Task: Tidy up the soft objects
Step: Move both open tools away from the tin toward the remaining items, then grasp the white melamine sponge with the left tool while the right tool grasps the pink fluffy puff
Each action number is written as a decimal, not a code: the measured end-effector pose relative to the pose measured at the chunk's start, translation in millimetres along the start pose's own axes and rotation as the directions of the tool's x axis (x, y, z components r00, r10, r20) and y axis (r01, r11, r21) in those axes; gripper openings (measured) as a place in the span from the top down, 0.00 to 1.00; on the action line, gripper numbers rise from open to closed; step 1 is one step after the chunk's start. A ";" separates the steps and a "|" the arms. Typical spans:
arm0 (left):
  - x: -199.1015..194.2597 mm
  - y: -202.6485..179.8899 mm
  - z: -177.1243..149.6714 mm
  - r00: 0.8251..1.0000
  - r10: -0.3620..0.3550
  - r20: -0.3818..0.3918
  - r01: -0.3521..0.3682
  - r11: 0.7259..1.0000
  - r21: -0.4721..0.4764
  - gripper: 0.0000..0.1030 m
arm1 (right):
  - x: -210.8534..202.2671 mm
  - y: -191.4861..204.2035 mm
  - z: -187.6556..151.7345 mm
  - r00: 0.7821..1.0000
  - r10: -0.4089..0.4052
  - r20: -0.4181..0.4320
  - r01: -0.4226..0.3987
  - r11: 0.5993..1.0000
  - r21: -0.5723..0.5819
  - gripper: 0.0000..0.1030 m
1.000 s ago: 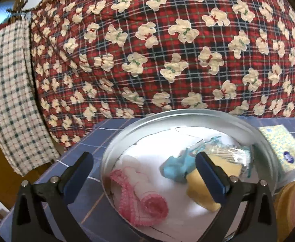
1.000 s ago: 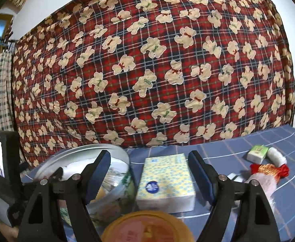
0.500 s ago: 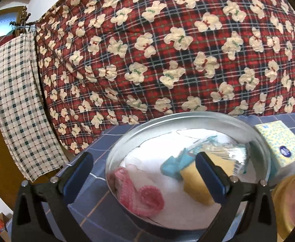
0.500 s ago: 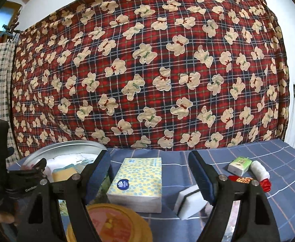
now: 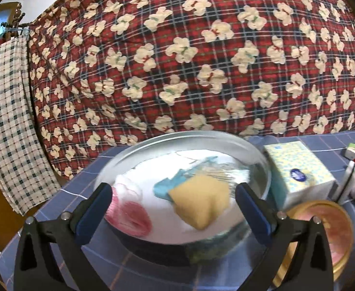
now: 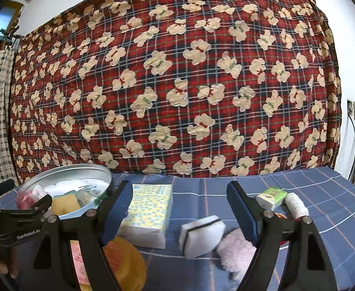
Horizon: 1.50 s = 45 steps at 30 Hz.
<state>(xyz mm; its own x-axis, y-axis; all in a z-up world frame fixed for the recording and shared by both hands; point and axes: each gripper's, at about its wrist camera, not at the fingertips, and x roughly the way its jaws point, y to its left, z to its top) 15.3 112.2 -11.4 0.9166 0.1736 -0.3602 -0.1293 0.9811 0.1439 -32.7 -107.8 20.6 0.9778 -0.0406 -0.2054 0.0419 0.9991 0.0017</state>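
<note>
Both tongs gape wide and grip nothing: the left tongs (image 5: 173, 206) hang over the metal basin (image 5: 257, 155) holding a yellow sponge (image 5: 199, 198), a pink knitted cloth (image 5: 131, 208) and a blue cloth (image 5: 162, 189). The right tongs (image 6: 179, 202) hover above the table (image 6: 322, 194), near a white sponge (image 6: 201, 232), a pink fluffy toy (image 6: 238, 247) and a tissue pack (image 6: 148, 213).

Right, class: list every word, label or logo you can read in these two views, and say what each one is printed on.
"GenRobot.AI": white lettering on the black left gripper, seen in the right wrist view.
Round dark blue logo on the yellow-patterned tissue pack: too blurred to read.
Print on the small green and white packet: too small to read.
Round orange lid: design blurred, no legible words.
</note>
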 end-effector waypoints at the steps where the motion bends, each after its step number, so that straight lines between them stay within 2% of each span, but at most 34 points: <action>1: -1.8 -2.6 -0.1 1.000 -0.004 0.000 0.004 1.000 -0.001 0.00 | -1.8 -4.0 -0.1 1.000 -0.003 0.002 0.003 1.000 -0.002 0.21; 17: -21.6 -49.8 0.1 0.996 -0.088 -0.006 0.088 0.996 -0.011 0.00 | -15.0 -69.1 -2.3 0.995 -0.100 -0.001 0.100 0.995 0.007 0.21; 23: -33.8 -67.7 1.9 0.992 -0.128 0.020 0.128 0.992 -0.007 0.00 | -18.2 -95.5 -3.9 0.988 -0.154 -0.001 0.154 0.988 0.002 0.21; 27: -39.2 -85.0 2.5 0.985 -0.172 0.020 0.171 0.985 0.016 0.00 | -18.3 -115.1 -4.8 0.980 -0.198 -0.009 0.198 0.980 0.009 0.21; 31: -47.9 -107.2 2.7 0.974 -0.223 0.028 0.221 0.973 0.064 0.00 | -20.8 -138.8 -4.3 0.980 -0.196 -0.023 0.197 0.979 0.057 0.21; 34: -54.9 -121.7 4.0 0.966 -0.258 0.032 0.254 0.964 0.083 0.00 | -21.5 -152.4 -4.6 0.974 -0.224 -0.031 0.226 0.971 0.076 0.21; 38: -59.5 -145.8 5.6 0.949 -0.315 0.008 0.312 0.944 0.107 0.00 | -22.0 -167.4 -5.5 0.975 -0.218 -0.049 0.222 0.967 0.123 0.21; 41: -56.6 -162.0 9.5 0.937 -0.347 -0.024 0.347 0.929 0.126 0.00 | -21.1 -176.3 -7.3 0.981 -0.183 -0.071 0.192 0.967 0.166 0.21; 45: -45.7 -182.4 21.0 0.934 -0.350 -0.069 0.357 0.923 0.142 0.00 | -15.7 -178.0 -9.9 0.986 -0.136 -0.101 0.154 0.968 0.198 0.21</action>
<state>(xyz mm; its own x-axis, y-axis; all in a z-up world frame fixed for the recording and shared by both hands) 4.9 -76.6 -1.9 0.8754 -0.1755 -0.4505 0.2614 0.9557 0.1357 -57.5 -285.0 13.8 0.9373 -0.1751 -0.3014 0.2319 0.9588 0.1641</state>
